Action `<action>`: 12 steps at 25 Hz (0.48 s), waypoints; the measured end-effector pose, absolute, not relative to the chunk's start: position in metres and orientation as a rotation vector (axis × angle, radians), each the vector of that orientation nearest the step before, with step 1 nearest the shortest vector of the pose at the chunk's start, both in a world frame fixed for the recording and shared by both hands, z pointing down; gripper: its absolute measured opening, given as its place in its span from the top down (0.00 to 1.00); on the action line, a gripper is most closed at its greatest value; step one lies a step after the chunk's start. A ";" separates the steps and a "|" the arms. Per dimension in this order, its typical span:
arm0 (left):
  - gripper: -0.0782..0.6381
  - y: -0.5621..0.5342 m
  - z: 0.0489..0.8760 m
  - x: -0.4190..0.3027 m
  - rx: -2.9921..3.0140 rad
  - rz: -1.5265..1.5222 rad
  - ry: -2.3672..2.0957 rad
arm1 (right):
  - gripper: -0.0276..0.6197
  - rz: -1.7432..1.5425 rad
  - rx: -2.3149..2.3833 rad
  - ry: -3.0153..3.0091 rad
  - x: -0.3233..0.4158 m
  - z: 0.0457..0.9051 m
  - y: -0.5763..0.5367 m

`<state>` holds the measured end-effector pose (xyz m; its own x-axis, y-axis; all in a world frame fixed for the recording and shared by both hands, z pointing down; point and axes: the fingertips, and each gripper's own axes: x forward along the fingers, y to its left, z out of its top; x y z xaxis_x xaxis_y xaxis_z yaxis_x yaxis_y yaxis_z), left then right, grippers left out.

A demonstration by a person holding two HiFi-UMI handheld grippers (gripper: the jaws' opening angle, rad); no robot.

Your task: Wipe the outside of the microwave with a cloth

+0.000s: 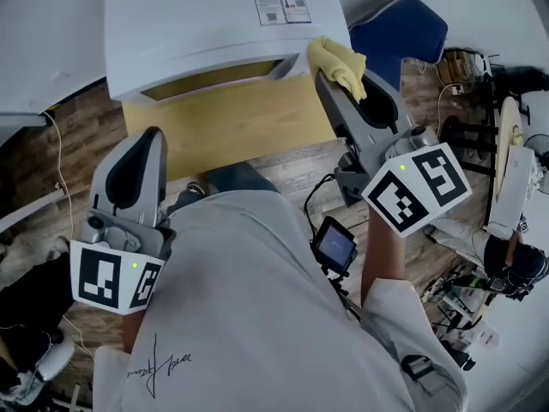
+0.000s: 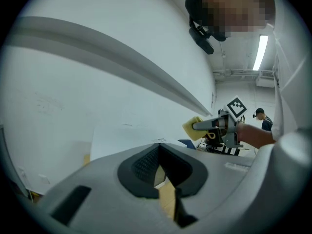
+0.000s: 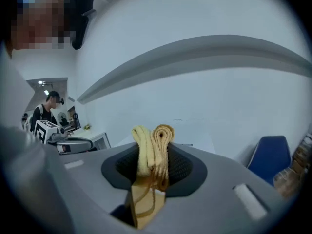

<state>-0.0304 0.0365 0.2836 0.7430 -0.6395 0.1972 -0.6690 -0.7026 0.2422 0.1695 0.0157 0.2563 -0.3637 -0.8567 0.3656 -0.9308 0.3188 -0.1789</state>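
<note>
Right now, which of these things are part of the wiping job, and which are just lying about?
Part of the job:
- white microwave
- yellow cloth, clamped in the right tool at the microwave's front corner

Lying about:
- blue chair
- cables on the floor
- left tool, shut on nothing, away from the cloth

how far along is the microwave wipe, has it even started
Done: the yellow cloth is picked up, clamped folded in the right gripper. In hand: the cloth sits at the front right corner of the white microwave, seemingly touching it. Left: no surface shows whether it has been wiped, so assume the top, front and sides remain. The left gripper is shut, empty and apart from the microwave.
</note>
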 end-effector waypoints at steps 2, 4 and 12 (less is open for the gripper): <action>0.91 0.029 0.284 -0.022 2.655 0.162 -1.049 | 0.75 0.474 1.574 -2.410 0.175 0.251 -0.009; 0.90 0.025 0.285 -0.014 2.669 0.189 -1.065 | 0.75 0.432 1.524 -2.405 0.182 0.249 -0.033; 0.91 0.007 0.258 -0.007 2.686 0.032 -1.180 | 0.77 0.407 1.439 -2.396 0.205 0.243 -0.121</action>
